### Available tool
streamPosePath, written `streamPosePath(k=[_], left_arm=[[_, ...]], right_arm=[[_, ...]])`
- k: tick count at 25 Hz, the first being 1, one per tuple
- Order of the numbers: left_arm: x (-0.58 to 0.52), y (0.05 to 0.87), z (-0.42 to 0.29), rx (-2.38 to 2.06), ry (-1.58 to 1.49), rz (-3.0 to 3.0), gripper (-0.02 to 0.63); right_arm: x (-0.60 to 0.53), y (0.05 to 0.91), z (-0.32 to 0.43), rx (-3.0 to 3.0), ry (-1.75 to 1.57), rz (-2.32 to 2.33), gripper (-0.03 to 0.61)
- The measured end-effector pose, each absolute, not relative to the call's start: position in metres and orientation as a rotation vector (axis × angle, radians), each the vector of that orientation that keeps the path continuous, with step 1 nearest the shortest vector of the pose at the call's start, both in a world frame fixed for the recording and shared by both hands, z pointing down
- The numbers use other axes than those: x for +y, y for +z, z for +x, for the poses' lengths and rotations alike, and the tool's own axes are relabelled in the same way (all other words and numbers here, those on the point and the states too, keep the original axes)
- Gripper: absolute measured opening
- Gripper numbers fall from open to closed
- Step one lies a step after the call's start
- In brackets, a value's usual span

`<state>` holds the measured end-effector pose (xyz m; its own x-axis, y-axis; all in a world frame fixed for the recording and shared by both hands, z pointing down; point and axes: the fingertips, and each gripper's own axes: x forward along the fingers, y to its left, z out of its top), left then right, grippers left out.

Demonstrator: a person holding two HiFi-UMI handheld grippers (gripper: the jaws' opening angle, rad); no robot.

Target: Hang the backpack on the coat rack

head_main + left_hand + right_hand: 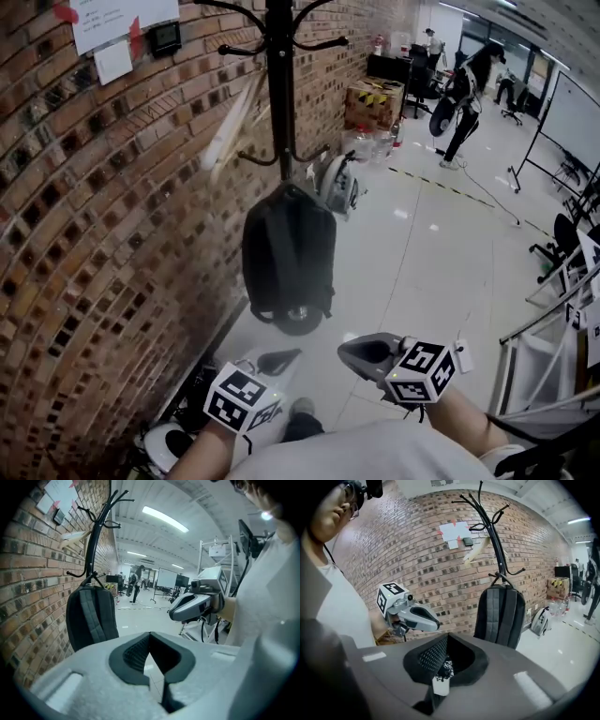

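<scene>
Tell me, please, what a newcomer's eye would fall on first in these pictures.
First comes the black backpack, hanging on the black coat rack beside the brick wall, in the middle of the head view. Next come the left gripper and the right gripper at the bottom of that view. Each carries a marker cube, and both have their fingers closed, apart from the backpack.

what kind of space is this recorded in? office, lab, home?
Likely an open-plan lab or office: a wheeled whiteboard and an office chair on a glossy open floor, with people standing farther back. The brick wall beside the coat rack carries pinned notices.
</scene>
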<state>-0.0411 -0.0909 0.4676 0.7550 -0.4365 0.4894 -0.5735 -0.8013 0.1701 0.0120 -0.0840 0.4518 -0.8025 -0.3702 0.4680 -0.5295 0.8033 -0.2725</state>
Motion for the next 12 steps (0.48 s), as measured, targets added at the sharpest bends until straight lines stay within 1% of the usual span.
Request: streamPosePath(k=[3,6,12], left_arm=[[-0.050,0.454,-0.017,-0.794,0.624,2.668,0.000],[-0.003,0.436,0.006,-0.765,0.552,2.674,0.000],[0.064,0.428,0.024,-0.754,0.586,2.688,0.000]], right_arm=[[-0.037,0.441,0.037,-2.643,0.583,0.662,-0.002],[0.004,0.433,0.055,-2.661,0.543,0.660,-0.002],[0.071,0.417,0.059,-2.705,0.497,0.597,-0.002]])
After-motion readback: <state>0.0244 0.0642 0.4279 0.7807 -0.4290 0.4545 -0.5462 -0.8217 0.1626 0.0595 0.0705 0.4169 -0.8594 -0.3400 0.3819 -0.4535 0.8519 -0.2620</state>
